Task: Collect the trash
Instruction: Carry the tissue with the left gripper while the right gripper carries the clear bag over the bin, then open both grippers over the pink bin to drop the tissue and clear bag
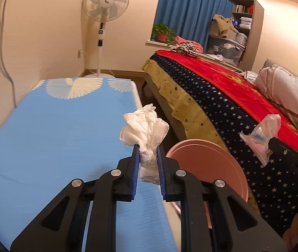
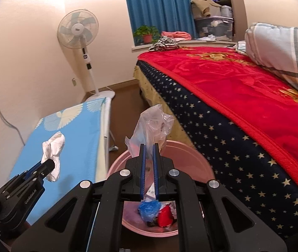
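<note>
Evidently, the round pink plastic trash bin [image 2: 193, 157] stood on the floor in the gap between the desk with the light-blue patterned cover [image 1: 50, 138] and the bed under a red and star-spotted navy blanket [image 2: 243, 109]. The left hand-held gripper [image 1: 147, 157] pinched a crumpled white tissue wad [image 1: 146, 126] between its blue pads, held above the desk's edge nearest the bin, just beside the bin's rim [image 1: 211, 163]. In the right wrist view the same wad [image 2: 53, 147] hung off to the desk side of the bin, clear of its opening. The right hand-held gripper [image 2: 149, 157] was pressed onto a crinkled clear plastic bag [image 2: 153, 124], which stuck up from its fingertips directly over the bin. Inside the bin lay a crumpled blue wrapper [image 2: 149, 208], a red scrap [image 2: 165, 216] and bits of white paper. A white standing fan [image 2: 79, 31] stood against the wall beyond the bin, past the desk's far end.
</note>
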